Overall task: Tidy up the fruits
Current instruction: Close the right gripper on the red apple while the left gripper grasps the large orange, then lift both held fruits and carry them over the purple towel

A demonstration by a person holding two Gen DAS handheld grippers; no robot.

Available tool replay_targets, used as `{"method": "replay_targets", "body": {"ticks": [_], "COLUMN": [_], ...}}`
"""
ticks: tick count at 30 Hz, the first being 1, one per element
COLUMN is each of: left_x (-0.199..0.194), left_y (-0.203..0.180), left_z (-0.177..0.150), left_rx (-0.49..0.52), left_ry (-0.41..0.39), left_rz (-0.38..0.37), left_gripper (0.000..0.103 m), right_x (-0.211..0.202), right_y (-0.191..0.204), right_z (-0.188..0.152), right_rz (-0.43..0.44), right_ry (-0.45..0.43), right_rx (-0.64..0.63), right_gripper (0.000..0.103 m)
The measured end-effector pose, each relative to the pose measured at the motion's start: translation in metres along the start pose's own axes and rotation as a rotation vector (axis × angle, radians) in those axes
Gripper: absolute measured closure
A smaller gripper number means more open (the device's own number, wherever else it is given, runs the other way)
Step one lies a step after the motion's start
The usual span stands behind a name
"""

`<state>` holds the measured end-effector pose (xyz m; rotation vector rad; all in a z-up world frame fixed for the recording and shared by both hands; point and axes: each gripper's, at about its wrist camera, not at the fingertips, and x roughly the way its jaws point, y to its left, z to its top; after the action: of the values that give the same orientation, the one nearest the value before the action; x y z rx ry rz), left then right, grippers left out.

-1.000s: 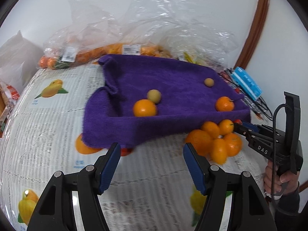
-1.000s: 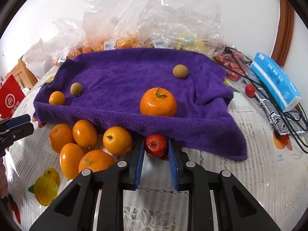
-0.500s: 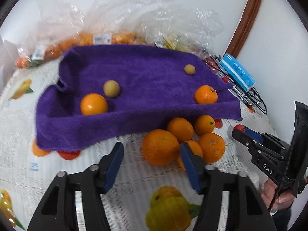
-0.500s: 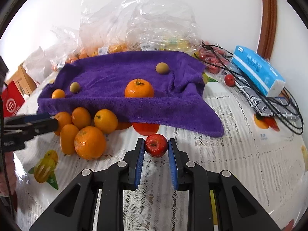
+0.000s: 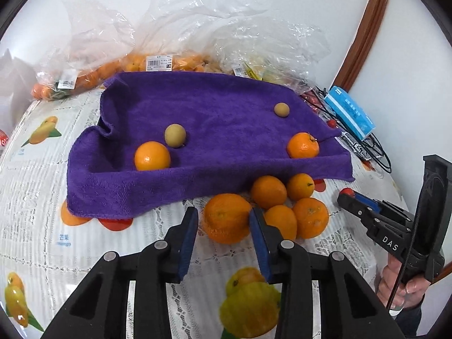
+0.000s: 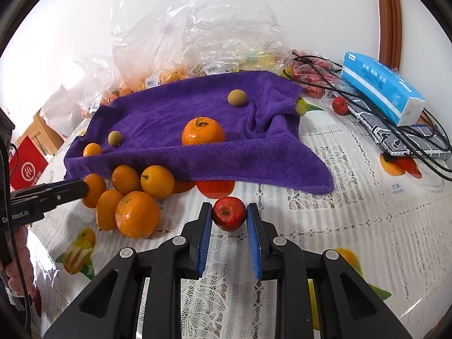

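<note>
A purple towel lies on the table with two oranges and two small tan fruits on it. A pile of oranges sits at its front edge. My left gripper is open, its jaws on either side of the biggest orange of the pile. My right gripper is shut on a small red apple, low over the tablecloth in front of the towel. The right gripper also shows in the left wrist view, the left gripper in the right wrist view.
Clear plastic bags of fruit stand behind the towel. A blue tissue pack, black cables, a patterned pouch and a loose red fruit lie at the right. A red box is at the far left.
My left gripper moved forward and narrowed around the big orange. My right gripper drew back from the towel's edge with the red apple, and its jaws stand slightly wider now.
</note>
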<state>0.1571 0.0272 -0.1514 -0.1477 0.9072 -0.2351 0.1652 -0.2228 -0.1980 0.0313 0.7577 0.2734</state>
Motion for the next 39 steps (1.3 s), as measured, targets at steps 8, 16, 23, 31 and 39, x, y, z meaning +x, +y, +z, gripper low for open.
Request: {"method": "replay_targets", "body": {"ticks": [8, 16, 23, 31, 39], "left_x": [0.023, 0.011, 0.029, 0.022, 0.004], "left_y": [-0.015, -0.012, -0.011, -0.012, -0.008], "left_z": [0.0, -0.001, -0.004, -0.009, -0.024], "left_rx": [0.028, 0.061, 0.076, 0.069, 0.061], "left_ry": [0.026, -0.002, 0.017, -0.001, -0.003], "left_rz": [0.019, 0.079, 0.138, 0.122, 0.134], "left_gripper": [0.063, 0.064, 0.061, 0.064, 0.064], "right_x": [0.001, 0.001, 0.003, 0.003, -0.013], "right_y": [-0.001, -0.002, -0.001, -0.005, -0.004], "right_z": [0.0, -0.001, 0.0, 0.0, -0.007], "right_rz": [0.007, 0.013, 0.016, 0.034, 0.028], "right_ry": [0.008, 0.008, 0.018, 0.014, -0.012], "right_rx": [0.009, 0.018, 0.012, 0.041, 0.066], "right_gripper": [0.078, 0.078, 0.078, 0.078, 0.078]}}
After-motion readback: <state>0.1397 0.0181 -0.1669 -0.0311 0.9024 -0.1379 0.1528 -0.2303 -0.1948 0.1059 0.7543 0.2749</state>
